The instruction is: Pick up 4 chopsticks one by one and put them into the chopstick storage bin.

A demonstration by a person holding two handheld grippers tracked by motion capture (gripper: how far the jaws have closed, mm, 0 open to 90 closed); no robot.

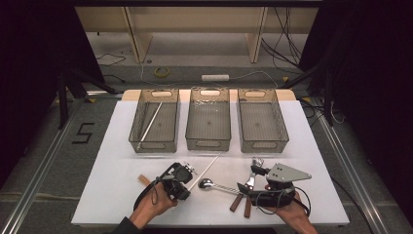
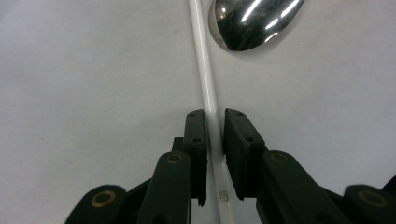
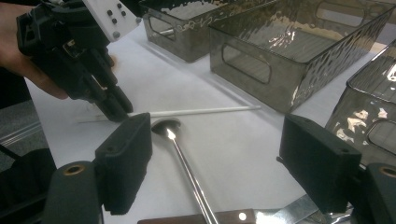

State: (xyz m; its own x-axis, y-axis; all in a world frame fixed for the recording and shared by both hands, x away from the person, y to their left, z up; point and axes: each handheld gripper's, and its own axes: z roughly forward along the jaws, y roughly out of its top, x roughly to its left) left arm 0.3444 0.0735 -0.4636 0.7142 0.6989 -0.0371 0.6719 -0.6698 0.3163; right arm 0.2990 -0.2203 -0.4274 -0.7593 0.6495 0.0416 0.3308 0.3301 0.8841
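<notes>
**White stick almost in my grip**

White and thin, the stick (image 2: 206,84) lies flat on the table (image 1: 117,161), in front of the bins. My left gripper (image 2: 214,135) is down on it. The two jaws stand one on each side of the stick, very close. I cannot tell if they are pinching it yet or just beside it. The stick is not lifted.

My right gripper (image 3: 215,154) is wide open and holds nothing. It hangs over the spoon (image 3: 184,154), whose shiny bowl sits just beside the stick. Near that gripper lie some tools with brown handles (image 1: 242,202) and something shiny metal (image 1: 255,168). I can't tell what each one is.

Nobody told me the job, so I am guessing. Three see-through bins stand in a row at the back. The left bin (image 1: 155,122) has one stick (image 1: 151,122) in it. The middle bin (image 1: 208,119) and the right bin (image 1: 262,122) look empty. A small brown piece (image 1: 143,180) lies to the left of my left hand (image 1: 153,207).

I think the job is to sort things into the bins. If so, only a little is done: one stick is put away. The stick under my jaws, the spoon and the brown-handled tools are all left on the table. Next I would squeeze the stick and lift it.
</notes>
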